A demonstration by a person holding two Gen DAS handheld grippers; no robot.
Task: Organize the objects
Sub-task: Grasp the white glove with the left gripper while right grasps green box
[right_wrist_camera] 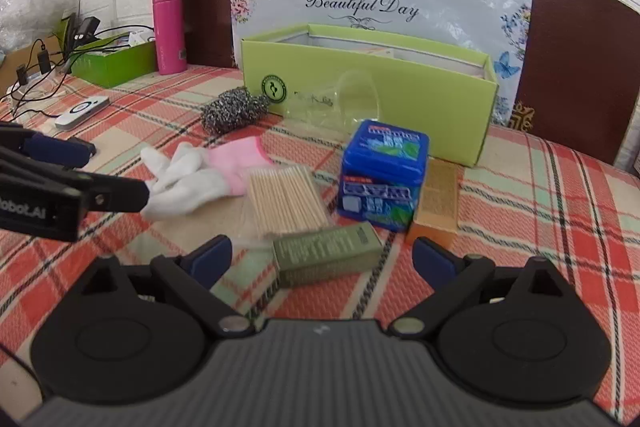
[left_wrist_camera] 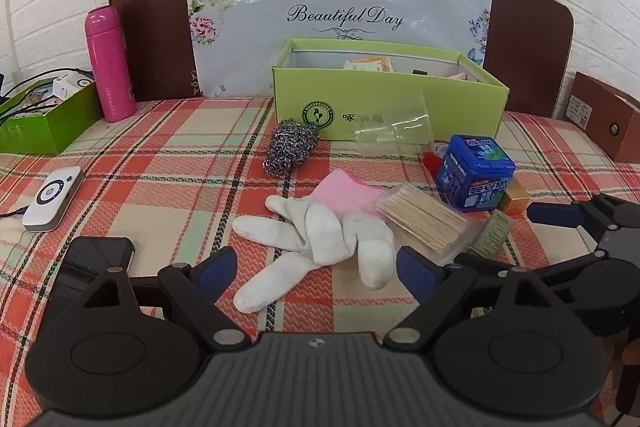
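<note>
Both wide open and holding nothing, left gripper (left_wrist_camera: 316, 269) hovers over a white-and-pink glove (left_wrist_camera: 320, 231), right gripper (right_wrist_camera: 322, 255) over an olive-green carton (right_wrist_camera: 326, 253), near the lime-green box (right_wrist_camera: 400, 95).

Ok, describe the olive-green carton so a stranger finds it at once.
Start at the light green open box at the back of the plaid cloth. Nearer the camera sits a blue tub; just before it lies the olive-green carton, the only dull green, long, flat-lying pack.

Bright even light, fisheye-warped, softly blurred edges.
</note>
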